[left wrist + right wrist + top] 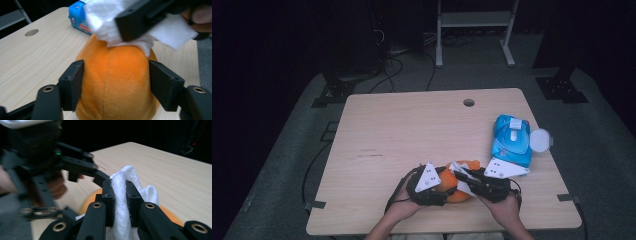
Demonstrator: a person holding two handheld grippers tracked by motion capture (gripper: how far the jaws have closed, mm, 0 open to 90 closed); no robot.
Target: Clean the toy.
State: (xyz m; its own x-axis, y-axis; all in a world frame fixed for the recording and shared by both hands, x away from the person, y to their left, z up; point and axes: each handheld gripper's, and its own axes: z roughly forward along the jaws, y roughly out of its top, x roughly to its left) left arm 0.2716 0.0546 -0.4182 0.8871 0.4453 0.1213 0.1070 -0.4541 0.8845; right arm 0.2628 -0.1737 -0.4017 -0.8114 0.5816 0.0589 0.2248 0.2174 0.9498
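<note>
An orange plush toy (115,85), rounded, short-piled and marked by a centre seam, is seen standing at the near edge of the surface (412,130). It is clasped on both sides by the jaws of the left hand-held gripper (115,83). A white wipe (122,202), crumpled and fibrous, is pinched tightly in the right hand-held gripper (119,195) and pressed against the toy's top. A blue wipe packet (511,140) is seen lying to the right, its lid open.

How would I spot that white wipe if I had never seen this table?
Start at the wooden table and go to its near edge, where an orange plush toy sits. The white wipe lies on top of it, pinched in the right gripper: the one soft white sheet there.
</note>
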